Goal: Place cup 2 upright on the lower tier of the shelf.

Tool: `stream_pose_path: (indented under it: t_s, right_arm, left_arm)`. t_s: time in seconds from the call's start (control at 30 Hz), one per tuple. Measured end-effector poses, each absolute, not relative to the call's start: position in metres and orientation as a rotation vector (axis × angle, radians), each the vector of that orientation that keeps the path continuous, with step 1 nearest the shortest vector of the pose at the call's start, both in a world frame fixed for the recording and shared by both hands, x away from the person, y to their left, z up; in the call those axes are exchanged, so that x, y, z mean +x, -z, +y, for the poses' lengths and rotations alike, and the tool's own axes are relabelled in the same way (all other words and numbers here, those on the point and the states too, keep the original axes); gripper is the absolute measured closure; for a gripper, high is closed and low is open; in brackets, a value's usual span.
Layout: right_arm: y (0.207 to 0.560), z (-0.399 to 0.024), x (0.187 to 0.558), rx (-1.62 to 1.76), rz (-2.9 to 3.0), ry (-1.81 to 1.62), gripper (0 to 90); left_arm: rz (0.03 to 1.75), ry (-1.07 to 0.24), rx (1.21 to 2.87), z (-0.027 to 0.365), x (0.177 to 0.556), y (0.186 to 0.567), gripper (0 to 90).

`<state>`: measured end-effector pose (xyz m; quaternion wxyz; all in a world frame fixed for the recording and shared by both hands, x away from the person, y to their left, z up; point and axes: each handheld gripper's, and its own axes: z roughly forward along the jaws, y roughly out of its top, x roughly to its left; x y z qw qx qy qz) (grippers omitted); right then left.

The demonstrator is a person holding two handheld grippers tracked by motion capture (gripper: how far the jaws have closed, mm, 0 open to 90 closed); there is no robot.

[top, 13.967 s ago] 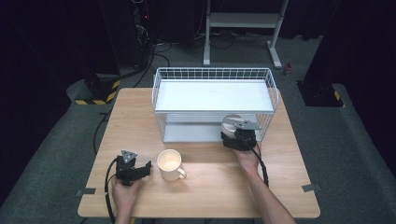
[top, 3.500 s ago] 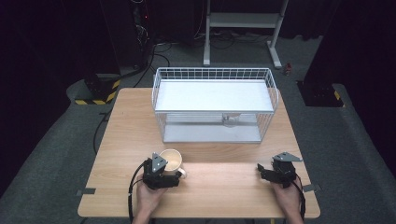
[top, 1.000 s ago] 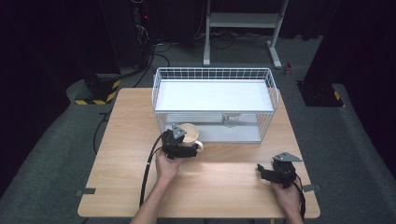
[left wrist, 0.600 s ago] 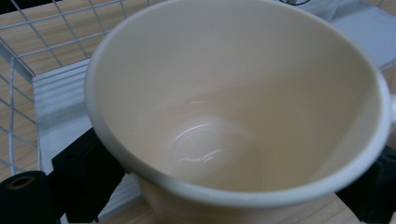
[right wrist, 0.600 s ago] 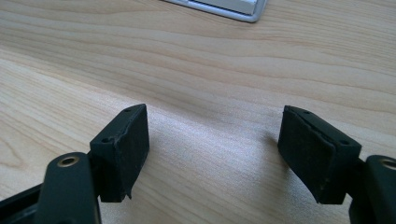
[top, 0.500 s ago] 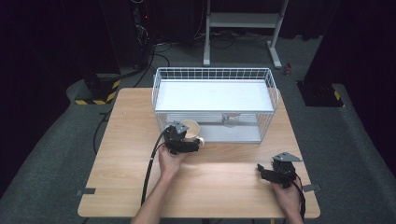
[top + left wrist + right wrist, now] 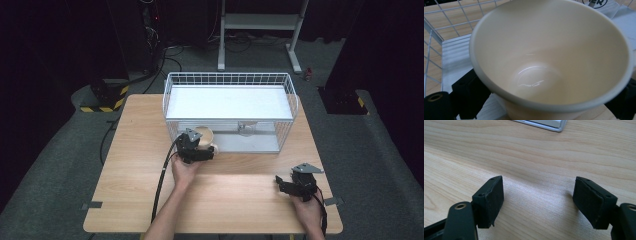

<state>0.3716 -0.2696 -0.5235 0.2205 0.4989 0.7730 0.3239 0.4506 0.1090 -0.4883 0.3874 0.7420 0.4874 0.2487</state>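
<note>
A cream cup (image 7: 203, 135) with a handle is held at the front left opening of the white wire rack (image 7: 229, 80), over its lower shelf. My left gripper (image 7: 204, 146) is shut on the cup. In the left gripper view the cup (image 7: 549, 55) tilts its open mouth toward the camera, with black fingers (image 7: 467, 93) showing on either side of its base. My right gripper (image 7: 286, 185) rests on the table near the front right edge. Its jaws stand wide open over bare wood in the right gripper view (image 7: 540, 200), with nothing between them.
The rack has a white upper shelf (image 7: 227, 102) and a lower shelf (image 7: 250, 144). A small clear object (image 7: 245, 129) sits on the lower shelf toward the right. White wire grid (image 7: 446, 22) runs close to the cup's left. The wooden table (image 7: 125, 170) is bare around both hands.
My left gripper has carried the cup from the table's front up to the rack's lower opening and a little further in over the last second. The right gripper stays still at the front right.
</note>
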Motion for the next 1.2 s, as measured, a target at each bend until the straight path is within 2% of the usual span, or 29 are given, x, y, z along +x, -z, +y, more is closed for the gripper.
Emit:
stream_pose_path:
  t_s: [0.83, 1.2]
  right_arm:
    - [0.523, -0.27, 0.371, 1.379, 2.138, -0.896, 24.9]
    - [0.523, -0.27, 0.372, 1.379, 2.138, -0.896, 24.9]
  left_arm:
    - [1.264, -0.651, 1.88, 0.101, 0.465, 0.49, 7.8]
    - [1.259, -0.642, 1.898, 0.104, 0.463, 0.487, 1.4]
